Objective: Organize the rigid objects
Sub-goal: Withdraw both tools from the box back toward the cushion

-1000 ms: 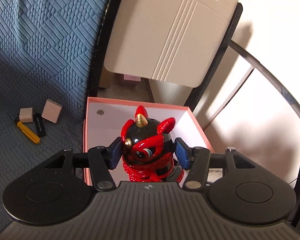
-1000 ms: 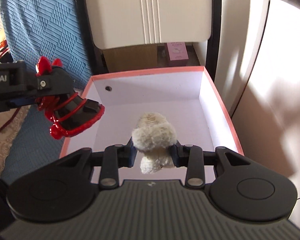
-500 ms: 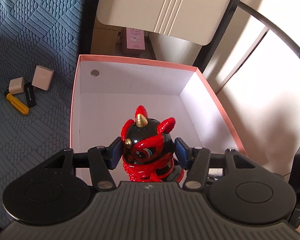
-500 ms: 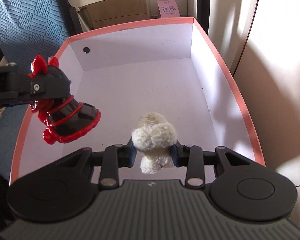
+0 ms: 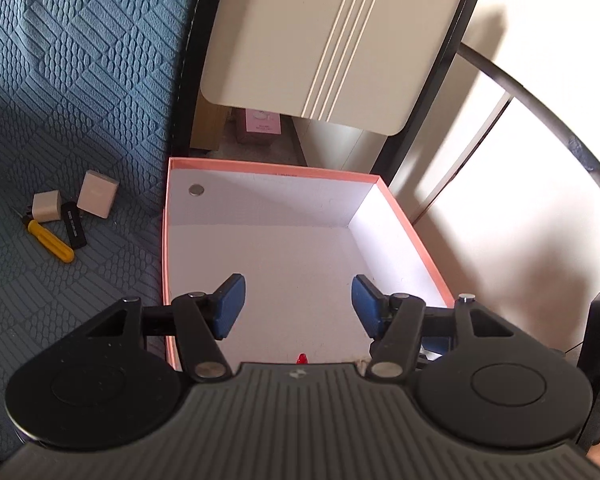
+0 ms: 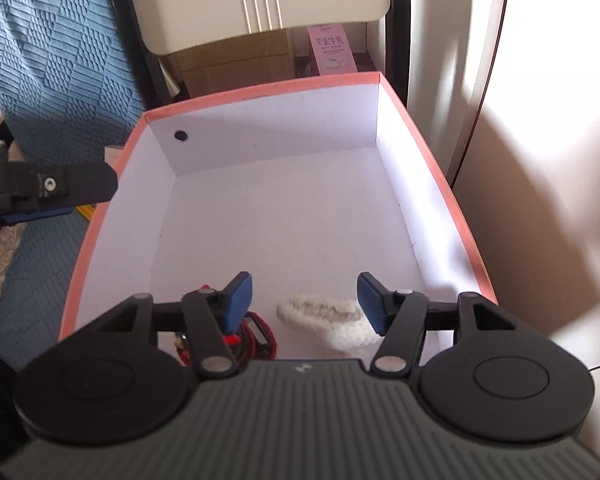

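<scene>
The pink-rimmed white box (image 5: 399,208) (image 6: 451,196) lies open below both grippers. My left gripper (image 5: 298,306) is open and empty over the box's near end; only a red tip of the red and black toy figure (image 5: 301,359) shows below it. My right gripper (image 6: 304,300) is open and empty. The toy figure (image 6: 256,336) lies on the box floor under its left finger, partly hidden. The white fluffy toy (image 6: 331,316) lies on the floor beside it. The left gripper's finger (image 6: 76,186) shows at the box's left rim.
On the blue quilted cover (image 5: 60,80) left of the box lie two beige blocks (image 5: 98,194), a black stick (image 5: 73,230) and a yellow-handled tool (image 5: 50,239). A cream chair back (image 5: 339,36) stands behind the box, with a pink carton (image 6: 331,50) under it. A wall stands on the right.
Both grippers have opened. The red and black figure and the white fluffy toy have dropped from the jaws to the box floor. Both grippers have pulled up and back.
</scene>
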Action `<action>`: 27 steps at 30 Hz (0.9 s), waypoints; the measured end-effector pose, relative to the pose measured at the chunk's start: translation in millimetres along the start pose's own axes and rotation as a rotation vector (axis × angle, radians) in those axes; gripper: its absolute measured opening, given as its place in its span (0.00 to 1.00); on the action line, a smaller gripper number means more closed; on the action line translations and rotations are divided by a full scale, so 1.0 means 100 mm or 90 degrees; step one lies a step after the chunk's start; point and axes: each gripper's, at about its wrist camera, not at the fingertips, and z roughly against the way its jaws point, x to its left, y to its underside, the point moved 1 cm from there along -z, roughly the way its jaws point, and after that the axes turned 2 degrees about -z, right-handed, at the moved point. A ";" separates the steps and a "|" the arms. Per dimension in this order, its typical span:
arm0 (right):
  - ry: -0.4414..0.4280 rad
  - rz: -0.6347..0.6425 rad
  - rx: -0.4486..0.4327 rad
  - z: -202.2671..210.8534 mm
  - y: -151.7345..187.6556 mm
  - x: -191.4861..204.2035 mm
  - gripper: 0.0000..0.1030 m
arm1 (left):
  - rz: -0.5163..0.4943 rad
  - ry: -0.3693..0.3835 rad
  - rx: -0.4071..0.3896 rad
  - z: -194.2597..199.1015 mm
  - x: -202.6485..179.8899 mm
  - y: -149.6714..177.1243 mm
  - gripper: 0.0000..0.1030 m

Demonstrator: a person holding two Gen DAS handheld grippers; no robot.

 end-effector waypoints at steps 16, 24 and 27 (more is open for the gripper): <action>-0.052 0.062 -0.158 0.90 -0.41 0.89 0.59 | -0.033 -0.001 -0.186 1.48 0.48 -0.30 0.66; -0.077 0.104 -0.176 1.00 -0.32 1.36 0.59 | -0.030 -0.020 -0.238 1.86 0.88 -0.24 0.69; -0.081 0.113 -0.173 0.96 -0.25 1.53 0.59 | -0.021 -0.027 -0.234 1.89 1.08 -0.18 0.69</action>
